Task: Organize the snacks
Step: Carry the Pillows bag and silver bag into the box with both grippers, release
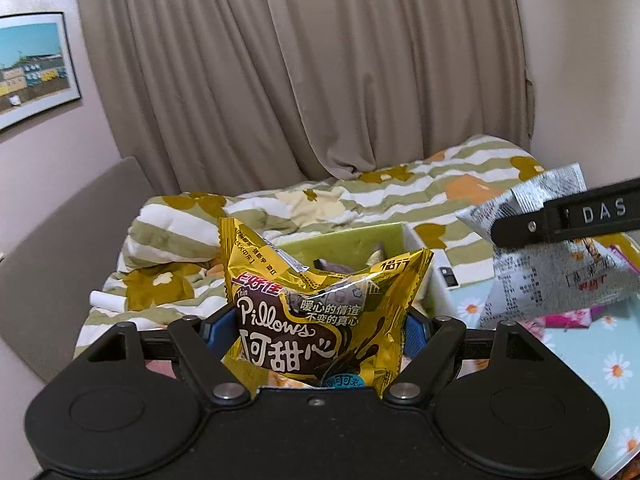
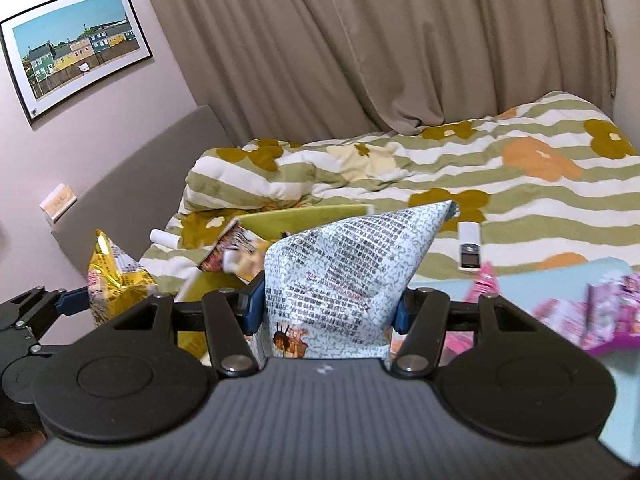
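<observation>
A gold "Pillows" snack bag (image 1: 320, 320) stands upright between the blue pads of my left gripper (image 1: 316, 330), which is shut on it. A pale printed snack bag (image 2: 340, 272) is pinched in my right gripper (image 2: 329, 308), its top corner pointing up. Both bags are held in the air in front of a green box (image 1: 360, 240) with a few snacks inside. In the left wrist view one right finger (image 1: 560, 222) and its pale bag (image 1: 556, 280) show at the right. In the right wrist view the gold bag (image 2: 116, 280) shows at the left.
Pink snack packets (image 2: 580, 312) lie on a light blue daisy-print cloth (image 1: 592, 344) at the right. Behind the box is a bed with a striped flower quilt (image 2: 400, 176), a remote (image 2: 469, 248) and a white roll (image 2: 166, 238). Curtains hang behind.
</observation>
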Tool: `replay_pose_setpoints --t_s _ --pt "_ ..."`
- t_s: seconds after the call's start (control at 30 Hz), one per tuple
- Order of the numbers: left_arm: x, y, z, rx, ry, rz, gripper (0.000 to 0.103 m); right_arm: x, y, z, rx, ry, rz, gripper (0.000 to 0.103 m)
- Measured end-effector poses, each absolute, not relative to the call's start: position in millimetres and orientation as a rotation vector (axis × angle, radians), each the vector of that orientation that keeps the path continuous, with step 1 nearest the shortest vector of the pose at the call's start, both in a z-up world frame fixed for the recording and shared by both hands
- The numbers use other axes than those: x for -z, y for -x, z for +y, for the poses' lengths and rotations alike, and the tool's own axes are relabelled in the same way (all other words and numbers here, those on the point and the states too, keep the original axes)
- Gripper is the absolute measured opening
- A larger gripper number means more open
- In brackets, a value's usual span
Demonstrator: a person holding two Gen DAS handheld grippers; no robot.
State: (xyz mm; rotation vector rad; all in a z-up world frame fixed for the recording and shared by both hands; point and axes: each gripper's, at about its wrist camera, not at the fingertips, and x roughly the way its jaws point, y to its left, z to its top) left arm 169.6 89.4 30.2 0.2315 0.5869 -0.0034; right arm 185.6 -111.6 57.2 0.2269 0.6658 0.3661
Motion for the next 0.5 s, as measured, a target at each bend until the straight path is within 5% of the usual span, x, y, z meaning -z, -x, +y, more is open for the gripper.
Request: replay_pose_setpoints --t_s 0.23,0.4,0.5 --pt "-1.6 -211.5 130.4 0.076 -0.246 0.665 0.083 -50.5 -218.2 -57.6 -0.32 -0.211 0.686 0.073" --pt "22.2 -230.9 143.4 0.127 -0.248 0.737 0.102 -38.5 -236.9 -37.1 -0.28 -0.208 0.717 0.073" --pt "33.5 -230.0 144.4 0.142 -0.29 0.746 0.102 -32.4 -243.0 -28.7 -0.272 -0.19 0.728 0.073"
